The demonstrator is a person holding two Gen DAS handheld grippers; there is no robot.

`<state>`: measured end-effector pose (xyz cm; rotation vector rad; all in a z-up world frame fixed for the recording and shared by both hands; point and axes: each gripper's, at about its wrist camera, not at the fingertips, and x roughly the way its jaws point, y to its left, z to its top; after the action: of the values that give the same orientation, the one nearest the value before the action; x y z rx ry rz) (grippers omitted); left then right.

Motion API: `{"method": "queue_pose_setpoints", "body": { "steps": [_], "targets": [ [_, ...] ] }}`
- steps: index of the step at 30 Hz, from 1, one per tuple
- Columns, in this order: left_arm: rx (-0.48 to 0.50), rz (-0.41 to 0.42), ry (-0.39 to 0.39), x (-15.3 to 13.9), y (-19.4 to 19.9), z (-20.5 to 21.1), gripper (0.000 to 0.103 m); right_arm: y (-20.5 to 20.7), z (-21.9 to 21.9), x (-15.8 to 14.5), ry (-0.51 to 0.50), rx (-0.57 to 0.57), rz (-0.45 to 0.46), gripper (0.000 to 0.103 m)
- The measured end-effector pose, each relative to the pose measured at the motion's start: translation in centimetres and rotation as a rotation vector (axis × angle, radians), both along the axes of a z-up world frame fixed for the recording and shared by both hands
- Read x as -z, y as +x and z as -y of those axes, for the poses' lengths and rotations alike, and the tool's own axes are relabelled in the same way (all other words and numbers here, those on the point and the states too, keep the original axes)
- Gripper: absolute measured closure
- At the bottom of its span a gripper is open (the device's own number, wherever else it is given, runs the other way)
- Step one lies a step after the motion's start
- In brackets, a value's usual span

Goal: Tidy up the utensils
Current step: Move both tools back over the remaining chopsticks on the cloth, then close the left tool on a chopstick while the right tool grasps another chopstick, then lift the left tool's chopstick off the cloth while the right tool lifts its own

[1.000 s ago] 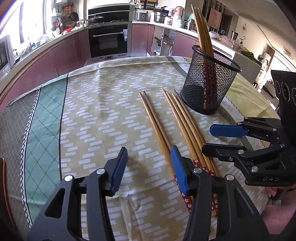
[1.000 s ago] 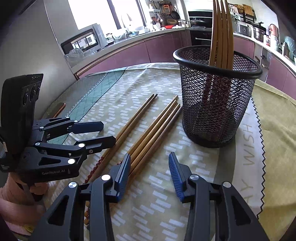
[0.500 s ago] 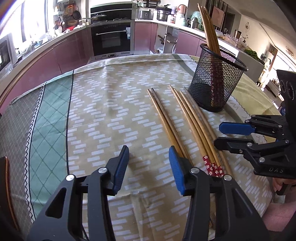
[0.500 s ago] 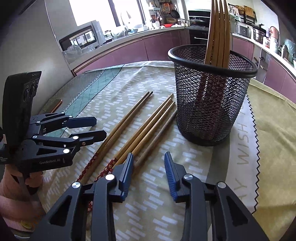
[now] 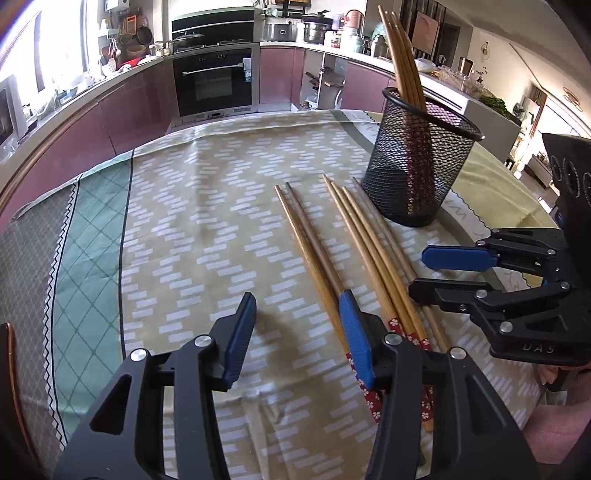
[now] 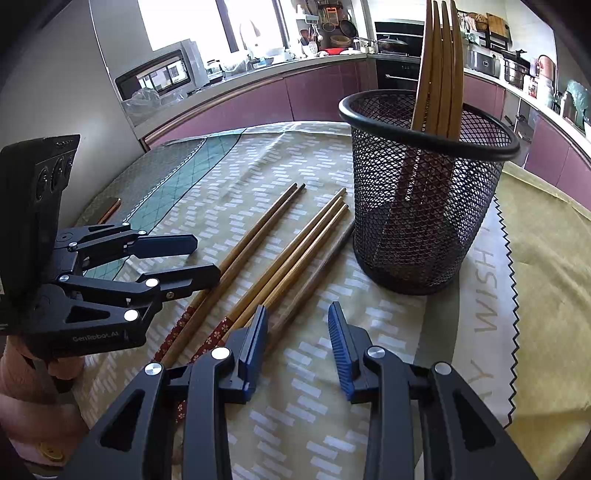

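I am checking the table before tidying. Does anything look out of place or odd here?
Yes. Several loose chopsticks lie flat on the tablecloth beside the mesh holder, while the others stand inside it. One lies apart, darker, near the holder's base. Nothing looks spilled or broken.

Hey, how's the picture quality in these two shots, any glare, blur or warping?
Left wrist view: sharp, window blown out white, counter line bent by the fisheye. Right wrist view: sharp too, window overexposed, mesh holder bulging, corners dark.

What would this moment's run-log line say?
stage: pre-grasp | left gripper: open, empty | right gripper: open, empty | chopsticks: on tablecloth | holder: part-filled
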<state>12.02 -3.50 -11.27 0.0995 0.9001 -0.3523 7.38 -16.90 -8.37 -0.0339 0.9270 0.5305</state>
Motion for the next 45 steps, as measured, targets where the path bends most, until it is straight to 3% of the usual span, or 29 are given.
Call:
{"method": "queue_pose_setpoints", "body": {
  "steps": [8,13,15,20,33,41,45],
  "targets": [
    [0.005,-0.008,0.018,0.0,0.2,0.1,0.070,0.0,-0.2,0.0,-0.015,-0.001,-0.001,0.072],
    [-0.001,-0.001,0.037,0.3,0.7,0.8,0.071,0.8,-1.0,0.1,-0.028,0.006,0.005,0.072],
    [-0.014,-0.002,0.036,0.3,1.0,0.8,0.076,1.0,-1.1,0.1,-0.023,0.009,0.005,0.072],
    [-0.039,-0.006,0.020,0.2,1.0,0.3,0.092,1.0,-0.7,0.2,0.026,-0.001,-0.016,0.084],
    [-0.067,-0.013,0.008,0.2,0.9,0.0,0.094,1.6,-0.4,0.3,0.055,0.014,-0.041,0.089],
    [-0.103,-0.018,-0.051,-0.4,0.2,-0.8,0.095,1.3,1.5,0.2,0.147,0.049,-0.066,0.097],
    [-0.061,-0.015,-0.090,-1.0,-1.0,-0.8,0.095,0.7,1.8,-0.4,0.170,0.018,-0.053,0.100]
  ]
}}
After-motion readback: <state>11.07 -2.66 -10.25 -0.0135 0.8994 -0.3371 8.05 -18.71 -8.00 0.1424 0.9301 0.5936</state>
